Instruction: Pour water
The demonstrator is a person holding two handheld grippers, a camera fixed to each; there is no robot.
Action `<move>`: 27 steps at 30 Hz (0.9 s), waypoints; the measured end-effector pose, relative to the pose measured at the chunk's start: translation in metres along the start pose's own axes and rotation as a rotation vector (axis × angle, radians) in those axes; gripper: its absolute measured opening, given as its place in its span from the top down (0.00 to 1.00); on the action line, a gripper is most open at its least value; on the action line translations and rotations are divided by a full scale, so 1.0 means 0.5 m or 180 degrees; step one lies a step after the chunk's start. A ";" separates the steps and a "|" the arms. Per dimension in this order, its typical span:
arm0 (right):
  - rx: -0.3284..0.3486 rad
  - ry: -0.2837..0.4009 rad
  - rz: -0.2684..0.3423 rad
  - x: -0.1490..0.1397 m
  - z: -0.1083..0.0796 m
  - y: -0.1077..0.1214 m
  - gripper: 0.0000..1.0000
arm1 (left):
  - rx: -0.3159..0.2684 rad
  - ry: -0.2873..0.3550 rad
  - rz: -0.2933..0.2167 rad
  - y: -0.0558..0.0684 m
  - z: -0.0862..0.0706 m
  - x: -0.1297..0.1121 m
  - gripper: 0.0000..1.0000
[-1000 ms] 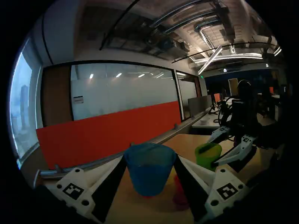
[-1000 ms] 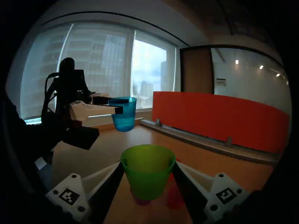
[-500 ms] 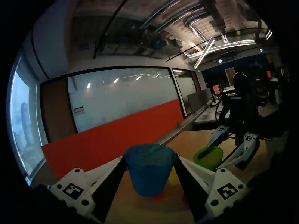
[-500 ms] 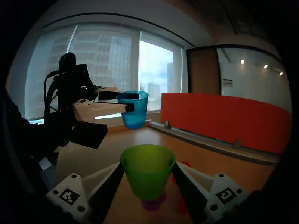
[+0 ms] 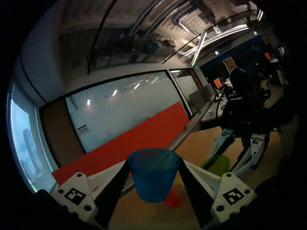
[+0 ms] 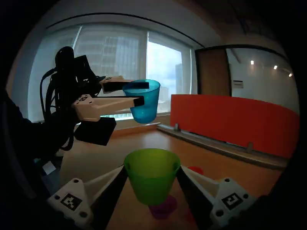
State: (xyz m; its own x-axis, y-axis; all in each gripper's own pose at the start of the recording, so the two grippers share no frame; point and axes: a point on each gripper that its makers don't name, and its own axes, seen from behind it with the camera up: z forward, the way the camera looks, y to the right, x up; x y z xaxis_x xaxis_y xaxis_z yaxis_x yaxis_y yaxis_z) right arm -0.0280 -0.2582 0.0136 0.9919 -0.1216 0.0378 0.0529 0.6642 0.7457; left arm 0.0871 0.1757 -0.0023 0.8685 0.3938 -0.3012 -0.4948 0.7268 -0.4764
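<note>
We find the left gripper (image 5: 153,165) closed on a blue plastic cup (image 5: 154,177), one finger pressing each side just under the rim. In the right gripper view this cup hangs clear of the wooden table (image 6: 111,153), in front of the window (image 6: 115,57). Its long axis runs close to vertical, mouth up, with the rim leaning slightly toward the gripper body that carries it. We cannot tell whether it contains water.

The right gripper (image 6: 152,168) clamps a green plastic cup (image 6: 152,182) in the same manner, one finger on each side. In that gripper's own view the cup's axis stands upright, mouth up. The green cup sits lower than the blue cup and near it, and the two do not touch.

Below the green cup, a purple disc (image 6: 163,209) and a red disc (image 6: 195,169) lie flat on the table. An orange partition (image 6: 238,122) runs along the table's far edge.

In the left gripper view the room appears tilted, and the green cup shows to the right of the blue cup.
</note>
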 end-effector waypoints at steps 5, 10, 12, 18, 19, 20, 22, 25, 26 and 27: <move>0.0039 -0.0001 0.0010 0.001 0.008 -0.006 0.10 | 0.0007 -0.0002 0.0165 -0.004 0.005 0.008 0.13; 0.0073 -0.0001 0.0000 0.004 0.016 -0.013 0.10 | -0.0006 0.0012 0.0322 -0.003 0.009 0.019 0.13; 0.0088 -0.0002 -0.0002 0.005 0.020 -0.015 0.10 | -0.0016 0.0027 0.0397 0.000 0.009 0.025 0.12; 0.0119 -0.0004 -0.0003 0.008 0.030 -0.021 0.10 | -0.0029 0.0037 0.0672 0.007 0.007 0.043 0.13; 0.0122 -0.0004 -0.0005 0.008 0.030 -0.022 0.10 | -0.0023 0.0037 0.0715 0.007 0.007 0.046 0.13; 0.0124 -0.0003 -0.0006 0.008 0.031 -0.022 0.10 | -0.0016 0.0036 0.0764 0.007 0.007 0.049 0.13; 0.0128 -0.0003 -0.0007 0.007 0.031 -0.023 0.10 | -0.0007 0.0035 0.0837 0.007 0.007 0.054 0.12; 0.0130 -0.0001 -0.0005 0.006 0.032 -0.023 0.10 | -0.0003 0.0030 0.0920 0.009 0.008 0.059 0.13; 0.0131 0.0000 -0.0004 0.006 0.032 -0.023 0.10 | -0.0006 0.0027 0.0940 0.009 0.008 0.060 0.13; 0.0131 0.0001 -0.0002 0.005 0.032 -0.023 0.09 | -0.0009 0.0025 0.0959 0.010 0.008 0.061 0.13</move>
State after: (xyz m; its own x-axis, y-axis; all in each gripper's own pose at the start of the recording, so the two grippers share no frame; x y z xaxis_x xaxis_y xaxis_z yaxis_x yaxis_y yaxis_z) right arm -0.0279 -0.2779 0.0159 0.9918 -0.1219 0.0372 0.0488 0.6332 0.7725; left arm 0.1110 0.1937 -0.0104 0.6823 0.5871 -0.4356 -0.7302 0.5764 -0.3668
